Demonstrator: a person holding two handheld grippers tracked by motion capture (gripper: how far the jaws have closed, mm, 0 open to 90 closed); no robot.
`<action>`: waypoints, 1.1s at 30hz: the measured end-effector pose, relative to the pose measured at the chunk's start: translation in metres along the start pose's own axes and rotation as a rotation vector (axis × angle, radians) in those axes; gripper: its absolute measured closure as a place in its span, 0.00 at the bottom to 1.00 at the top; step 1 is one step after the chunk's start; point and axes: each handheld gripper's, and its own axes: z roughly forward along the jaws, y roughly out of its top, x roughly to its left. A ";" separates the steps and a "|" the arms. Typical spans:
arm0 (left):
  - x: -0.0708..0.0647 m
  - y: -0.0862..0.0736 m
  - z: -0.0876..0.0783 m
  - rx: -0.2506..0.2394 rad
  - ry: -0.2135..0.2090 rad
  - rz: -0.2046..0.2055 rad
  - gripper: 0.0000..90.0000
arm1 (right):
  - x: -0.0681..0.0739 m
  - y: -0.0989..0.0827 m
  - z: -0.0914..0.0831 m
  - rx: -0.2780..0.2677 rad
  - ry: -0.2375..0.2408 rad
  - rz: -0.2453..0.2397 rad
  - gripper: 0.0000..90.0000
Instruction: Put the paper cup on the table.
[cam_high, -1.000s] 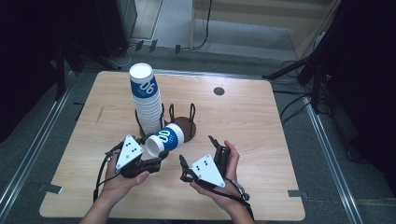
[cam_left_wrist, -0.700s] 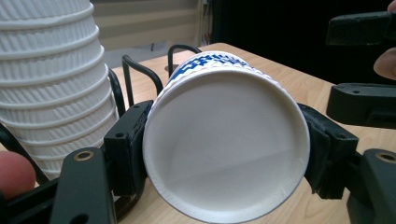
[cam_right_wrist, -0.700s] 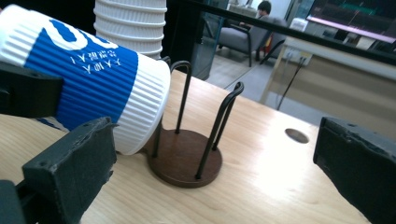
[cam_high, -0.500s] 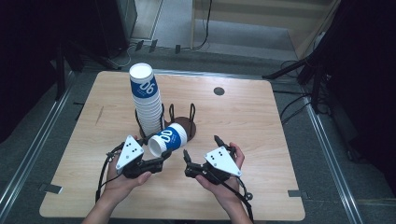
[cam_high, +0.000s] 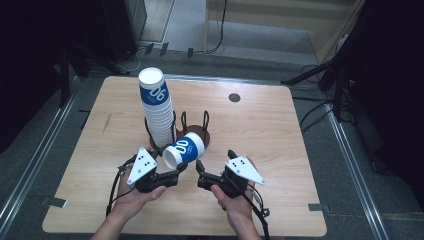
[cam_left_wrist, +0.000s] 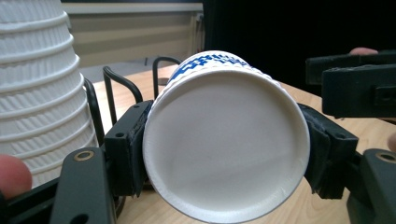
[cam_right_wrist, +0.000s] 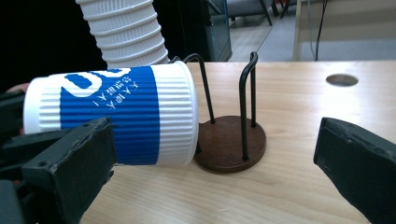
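Note:
A blue-and-white paper cup (cam_high: 184, 150) lies on its side in the air, just above the table. My left gripper (cam_high: 175, 167) is shut on its narrow base end. In the left gripper view the cup's white bottom (cam_left_wrist: 224, 149) sits between both black pads (cam_left_wrist: 128, 144). My right gripper (cam_high: 201, 173) points left at the cup, open, with nothing between its jaws. In the right gripper view (cam_right_wrist: 215, 172) the cup (cam_right_wrist: 116, 121) is at the left, rim toward the holder. A tall stack of cups (cam_high: 157, 110) stands just behind.
A brown round cup holder with black wire uprights (cam_high: 197, 132) stands on the wooden table (cam_high: 260, 135) beside the stack; it also appears in the right gripper view (cam_right_wrist: 231, 144). A round hole (cam_high: 234, 97) lies at the table's far side. Black stands and cables surround the table.
My right gripper has swung round from pointing away to pointing left at the cup, and moved a little closer. The left gripper and its cup have hardly moved.

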 end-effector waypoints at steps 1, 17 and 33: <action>0.000 0.000 0.000 -0.004 0.001 -0.001 0.32 | -0.001 0.001 0.000 0.000 -0.001 0.017 0.00; -0.005 -0.004 0.003 -0.058 -0.013 0.011 0.32 | -0.007 0.012 0.002 0.046 -0.039 0.513 0.00; -0.009 -0.008 0.005 -0.091 -0.018 0.029 0.32 | 0.002 0.010 0.007 0.042 0.005 0.807 0.00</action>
